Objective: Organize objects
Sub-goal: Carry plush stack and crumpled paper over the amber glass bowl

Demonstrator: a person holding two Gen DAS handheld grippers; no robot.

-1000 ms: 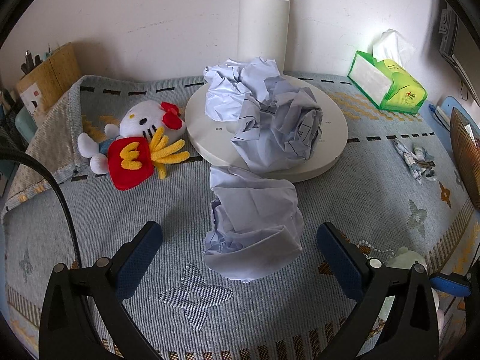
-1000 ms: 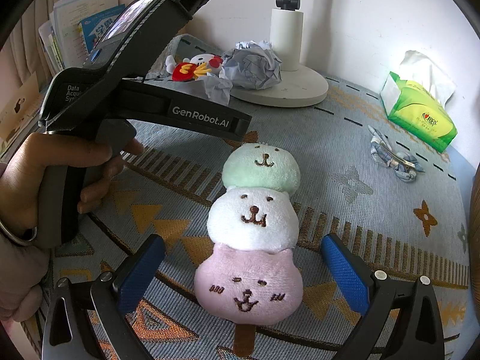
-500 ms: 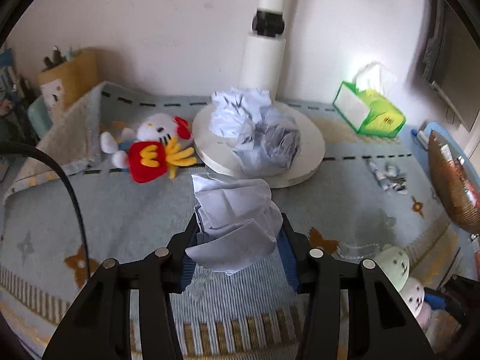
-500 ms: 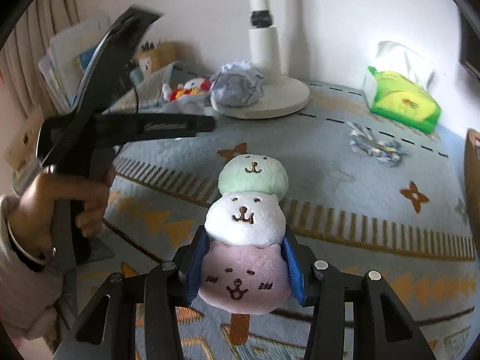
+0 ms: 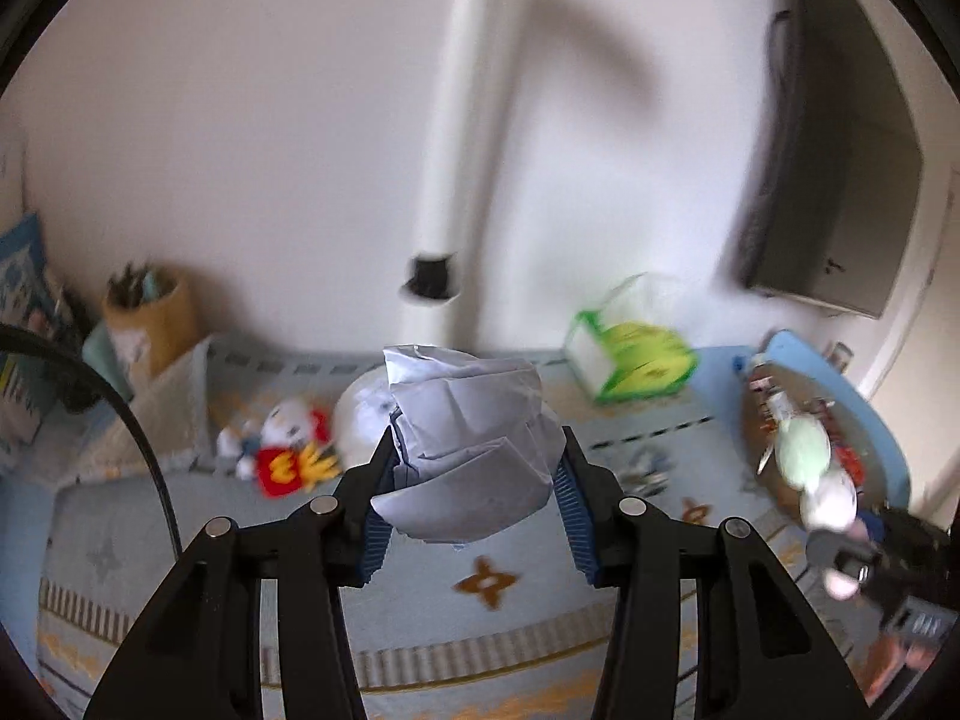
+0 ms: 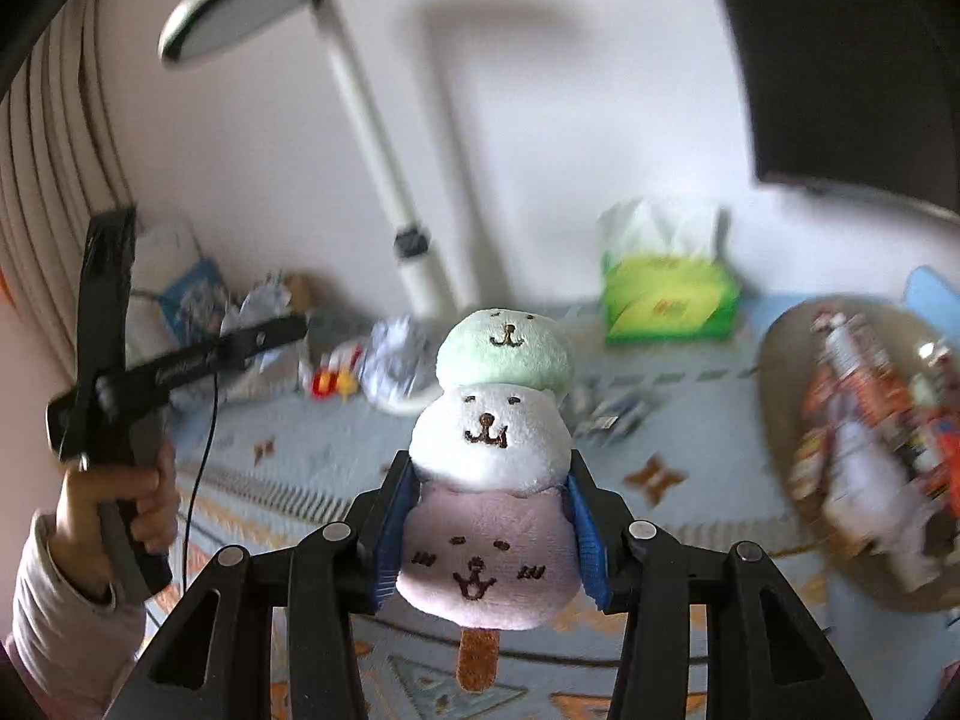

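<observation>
Crumpled paper aloft, three-tier plush upright

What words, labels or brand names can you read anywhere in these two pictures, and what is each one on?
None can be read for certain.
White lettering on the black arm of the left gripper: too blurred to read.
Print on the green tissue box: blurred, unreadable.
Yellow mark on the red toy: looks like "M", blurred.
Packets in the basket: print too blurred.

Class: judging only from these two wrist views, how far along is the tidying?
Done: a basket already holds items. In hand: the left gripper is shut on crumpled paper, and the right gripper is shut on the plush skewer, both lifted off the cloth. Left: the kitty plush and more paper by the lamp.
</observation>
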